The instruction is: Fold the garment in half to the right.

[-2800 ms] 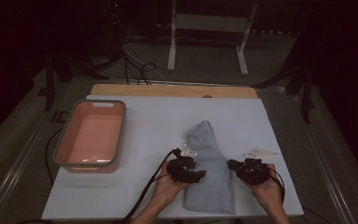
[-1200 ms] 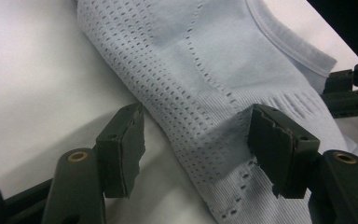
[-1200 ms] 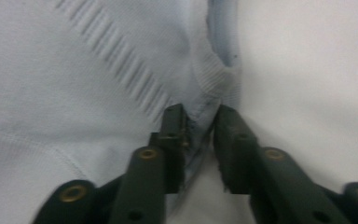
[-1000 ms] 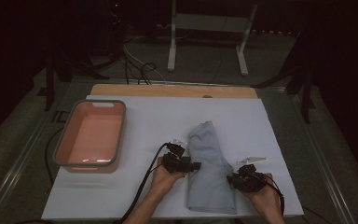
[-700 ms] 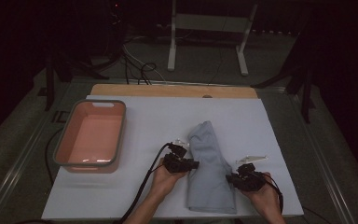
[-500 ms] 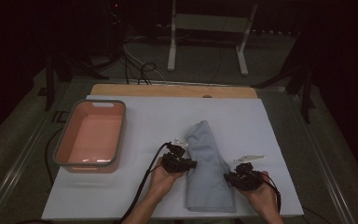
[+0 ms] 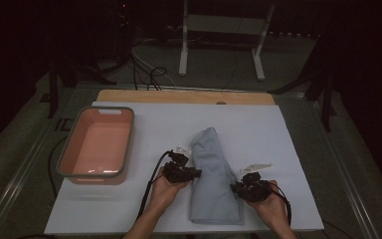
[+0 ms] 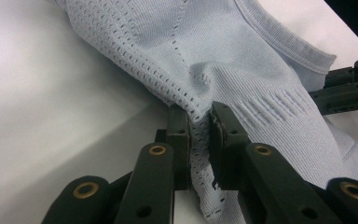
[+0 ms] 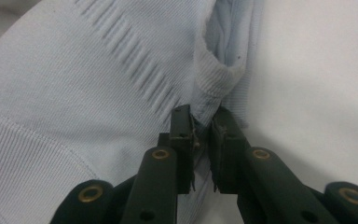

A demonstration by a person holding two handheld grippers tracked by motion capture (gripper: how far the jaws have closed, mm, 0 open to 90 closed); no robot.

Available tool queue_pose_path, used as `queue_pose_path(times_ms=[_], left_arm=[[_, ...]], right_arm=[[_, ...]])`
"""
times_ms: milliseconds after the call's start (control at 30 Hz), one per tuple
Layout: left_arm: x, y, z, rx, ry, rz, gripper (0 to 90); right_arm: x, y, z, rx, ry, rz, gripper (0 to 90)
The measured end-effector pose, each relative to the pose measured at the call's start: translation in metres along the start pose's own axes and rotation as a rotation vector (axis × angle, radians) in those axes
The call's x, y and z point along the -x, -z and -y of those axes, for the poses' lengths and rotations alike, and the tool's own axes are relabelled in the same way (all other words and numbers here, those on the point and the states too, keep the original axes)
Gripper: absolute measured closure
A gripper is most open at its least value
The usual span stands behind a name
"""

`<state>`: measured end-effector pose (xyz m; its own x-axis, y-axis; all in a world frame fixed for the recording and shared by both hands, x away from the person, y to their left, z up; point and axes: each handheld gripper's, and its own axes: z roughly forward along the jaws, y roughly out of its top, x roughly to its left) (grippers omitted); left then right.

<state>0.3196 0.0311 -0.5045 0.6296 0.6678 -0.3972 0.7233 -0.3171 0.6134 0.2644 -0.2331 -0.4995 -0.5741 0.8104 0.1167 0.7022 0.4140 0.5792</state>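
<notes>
a pale blue knitted garment (image 7: 213, 179) lies folded lengthwise on the white counter (image 7: 288, 144). the left hand-held gripper (image 8: 199, 122) pinches its perforated edge, having just closed. the right hand-held gripper (image 9: 201, 120) clamps the opposite ribbed edge.

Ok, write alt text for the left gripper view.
Two black jaws of the left gripper pinch the perforated edge of a pale blue knit garment lying on a white table. The right gripper reaches in at the garment's far edge.
</notes>
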Motion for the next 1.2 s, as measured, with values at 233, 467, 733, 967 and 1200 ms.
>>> queue_pose_path(times_ms=[233,467,733,967,1200], left_arm=[[-0.007,0.010,0.004,0.003,0.007,-0.015,80.4],[-0.011,0.019,0.004,0.048,-0.016,-0.039,60.7],[-0.022,0.032,-0.002,0.108,0.020,-0.112,42.3],[-0.033,0.031,-0.012,0.120,0.022,-0.145,44.7],[-0.045,0.022,-0.024,0.118,0.023,-0.178,49.0]], right_arm=[[-0.012,-0.005,-0.005,-0.001,0.020,-0.014,80.8],[-0.012,-0.005,-0.004,0.000,0.029,-0.008,80.7],[-0.013,-0.005,-0.004,0.004,0.042,-0.003,80.7],[-0.013,-0.005,-0.003,0.002,0.046,0.000,80.6],[-0.012,-0.005,-0.003,0.003,0.051,-0.008,80.5]])
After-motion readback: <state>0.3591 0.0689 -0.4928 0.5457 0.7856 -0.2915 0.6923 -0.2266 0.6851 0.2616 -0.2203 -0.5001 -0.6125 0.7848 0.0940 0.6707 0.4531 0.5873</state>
